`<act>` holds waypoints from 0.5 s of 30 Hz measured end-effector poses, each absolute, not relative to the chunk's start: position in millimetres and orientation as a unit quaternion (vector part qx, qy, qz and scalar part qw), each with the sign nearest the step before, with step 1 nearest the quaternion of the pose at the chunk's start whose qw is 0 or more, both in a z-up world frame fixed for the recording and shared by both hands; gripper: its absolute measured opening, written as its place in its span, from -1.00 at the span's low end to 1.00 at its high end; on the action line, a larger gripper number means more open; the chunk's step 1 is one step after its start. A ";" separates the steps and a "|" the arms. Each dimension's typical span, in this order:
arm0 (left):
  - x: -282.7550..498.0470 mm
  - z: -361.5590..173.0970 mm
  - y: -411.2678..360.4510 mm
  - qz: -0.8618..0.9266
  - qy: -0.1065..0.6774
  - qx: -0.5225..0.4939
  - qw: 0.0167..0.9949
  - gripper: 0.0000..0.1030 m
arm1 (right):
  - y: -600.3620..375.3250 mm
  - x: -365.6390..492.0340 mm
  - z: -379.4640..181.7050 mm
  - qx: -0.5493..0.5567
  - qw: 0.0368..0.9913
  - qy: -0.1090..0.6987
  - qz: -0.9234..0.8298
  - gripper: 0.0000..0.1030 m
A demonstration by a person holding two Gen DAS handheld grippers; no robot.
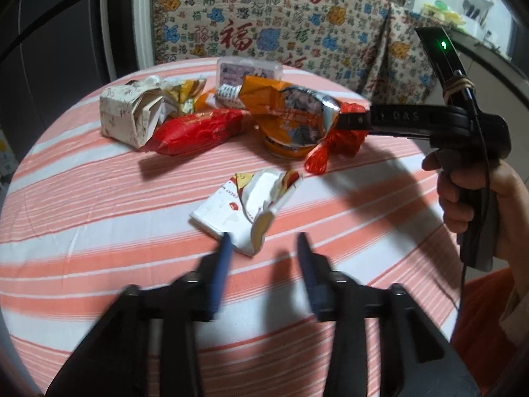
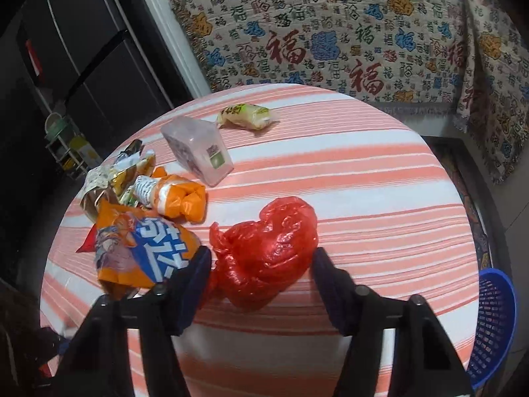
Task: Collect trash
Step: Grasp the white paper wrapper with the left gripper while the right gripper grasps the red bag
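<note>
1. Between the fingers of the right gripper (image 2: 261,258) sits the crumpled red plastic bag (image 2: 267,251); the jaws are parted around it, and whether the pads press on it I cannot tell. It lies on the striped tablecloth (image 2: 363,172), not lifted.
2. Just ahead of the left gripper (image 1: 264,248), whose jaws are open and empty, lies a torn white carton (image 1: 244,211); the left finger (image 1: 224,248) reaches its near edge, the other stands clear of it.
3. Judging by this, collection has hardly begun: every piece in sight is on the table, and the blue mesh basket (image 2: 496,324), low to the right of the right gripper's fingers beyond the table edge, shows nothing inside from this angle.
4. Left of the right gripper's fingers, an orange snack bag (image 2: 139,248) touches the left finger's side and could get dragged along with the red bag.
5. Farther on, a pile waits: a red wrapper (image 1: 198,132), a patterned paper box (image 1: 132,115), a knotted orange bag (image 2: 178,198) and mixed wrappers.
6. Beyond that stand a clear plastic container (image 2: 198,152) and, farthest, a yellow-green packet (image 2: 248,115) alone.
7. Past the table hangs a patterned cloth (image 2: 330,33).
</note>
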State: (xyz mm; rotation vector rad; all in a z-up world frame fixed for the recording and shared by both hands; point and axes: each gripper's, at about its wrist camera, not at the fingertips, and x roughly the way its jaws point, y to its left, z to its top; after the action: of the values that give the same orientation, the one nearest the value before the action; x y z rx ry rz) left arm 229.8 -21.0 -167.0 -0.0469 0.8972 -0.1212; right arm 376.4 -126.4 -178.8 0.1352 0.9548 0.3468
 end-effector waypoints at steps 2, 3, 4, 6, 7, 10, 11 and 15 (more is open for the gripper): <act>229.2 -164.9 -20.0 -0.067 0.426 -0.023 0.902 0.06 | -125.8 370.8 -170.9 0.035 0.872 0.456 0.177 -0.10; 230.3 -164.2 -20.1 -0.072 0.424 -0.022 0.902 0.06 | -126.3 366.0 -165.9 0.014 0.872 0.454 0.183 -0.11; 231.3 -164.1 -20.5 -0.078 0.423 -0.022 0.902 0.06 | -128.3 362.5 -163.0 0.003 0.870 0.455 0.190 -0.12; 235.4 -163.7 -24.1 -0.088 0.423 -0.017 0.902 0.06 | -133.7 352.1 -156.5 -0.015 0.862 0.461 0.212 -0.12; 237.1 -163.7 -26.6 -0.091 0.423 -0.013 0.901 0.06 | -136.5 348.3 -154.4 -0.022 0.859 0.463 0.218 -0.12; 243.1 -164.9 -32.1 -0.091 0.424 -0.003 0.901 0.04 | -141.7 334.6 -151.1 -0.052 0.847 0.470 0.244 -0.11; 246.4 -166.7 -32.9 -0.090 0.426 -0.004 0.900 -0.06 | -142.9 331.1 -150.7 -0.056 0.845 0.469 0.249 -0.07; 251.1 -173.4 -31.0 -0.075 0.434 -0.009 0.898 -0.74 | -147.2 328.7 -156.8 -0.027 0.850 0.470 0.236 0.12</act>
State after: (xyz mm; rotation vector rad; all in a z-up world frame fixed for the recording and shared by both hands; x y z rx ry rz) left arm 251.1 -31.0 -173.4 -0.0183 0.8988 -0.1551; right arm 328.7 -147.2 -156.8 -0.0578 0.9910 0.4972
